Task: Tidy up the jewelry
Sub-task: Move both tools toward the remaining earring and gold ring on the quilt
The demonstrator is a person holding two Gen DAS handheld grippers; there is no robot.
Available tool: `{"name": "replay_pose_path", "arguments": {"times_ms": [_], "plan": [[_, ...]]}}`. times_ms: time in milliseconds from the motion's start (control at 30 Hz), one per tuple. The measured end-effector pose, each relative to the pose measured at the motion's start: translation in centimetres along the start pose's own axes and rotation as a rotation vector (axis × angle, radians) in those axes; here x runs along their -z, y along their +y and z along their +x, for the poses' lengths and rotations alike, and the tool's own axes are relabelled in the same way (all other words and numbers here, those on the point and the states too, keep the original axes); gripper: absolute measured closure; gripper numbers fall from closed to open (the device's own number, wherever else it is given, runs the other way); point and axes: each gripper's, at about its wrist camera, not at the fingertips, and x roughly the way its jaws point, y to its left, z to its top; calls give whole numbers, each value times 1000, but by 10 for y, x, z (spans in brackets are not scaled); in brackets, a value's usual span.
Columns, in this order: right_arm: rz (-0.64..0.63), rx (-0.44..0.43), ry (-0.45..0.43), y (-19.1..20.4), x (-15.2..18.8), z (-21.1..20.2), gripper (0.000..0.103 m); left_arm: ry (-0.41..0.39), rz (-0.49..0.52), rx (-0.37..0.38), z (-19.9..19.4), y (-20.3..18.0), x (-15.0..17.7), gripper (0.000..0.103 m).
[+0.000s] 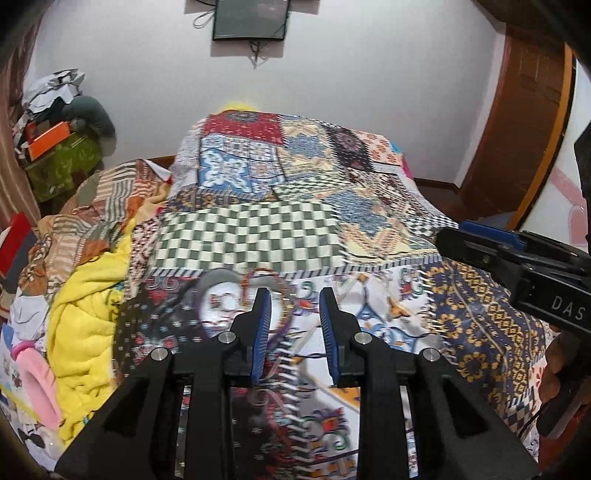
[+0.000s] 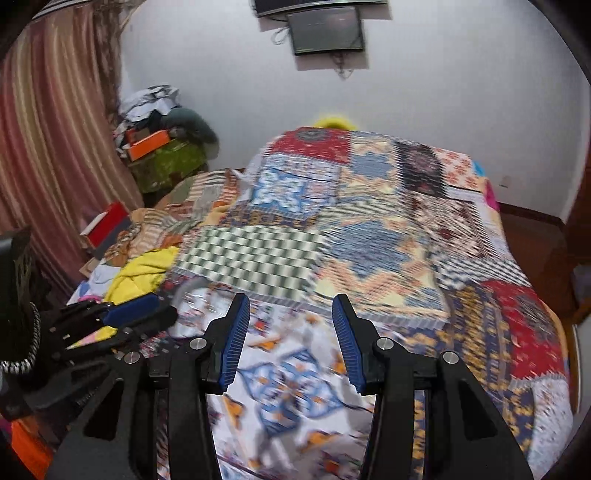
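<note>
My left gripper (image 1: 294, 295) hovers over a patchwork bedspread (image 1: 258, 240) with its blue pads apart. A thin dark strand (image 1: 314, 355) crosses the gap low down; I cannot tell whether it is jewelry or print. Just past the left finger lies a blurred grey, see-through rounded thing (image 1: 218, 295) with a reddish ring shape (image 1: 260, 275) beside it. No clear piece of jewelry shows. My right gripper (image 2: 291, 299) is open above the bedspread (image 2: 369, 240) with nothing between its pads. It enters the left wrist view from the right (image 1: 454, 240); the left gripper (image 2: 159, 310) shows at the left of the right wrist view.
A yellow blanket (image 1: 81, 325) and rumpled cloth pile up on the bed's left side, with a pink object (image 1: 33, 369) near it. A red box (image 2: 107, 221), an orange box (image 2: 147, 144) on a green trunk and a curtain (image 2: 48, 147) stand left. A screen (image 2: 325, 33) hangs on the wall.
</note>
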Motion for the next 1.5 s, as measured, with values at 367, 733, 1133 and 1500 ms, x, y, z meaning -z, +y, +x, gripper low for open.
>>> {"name": "replay_pose_path", "arguments": {"times_ms": [367,733,1133,1500], "plan": [[74,95,50,-52,28,-11,60,80,51,100,35,-45,4,77],[152,65,204,-85,69,18,60,195,111,139,93,-78,18,77],[107,26,314,-81,83,55,60,273,162,185,130,-92,23,86],[55,70,299,-75,84,70,70,270,166,179,143,-95,27,96]]}}
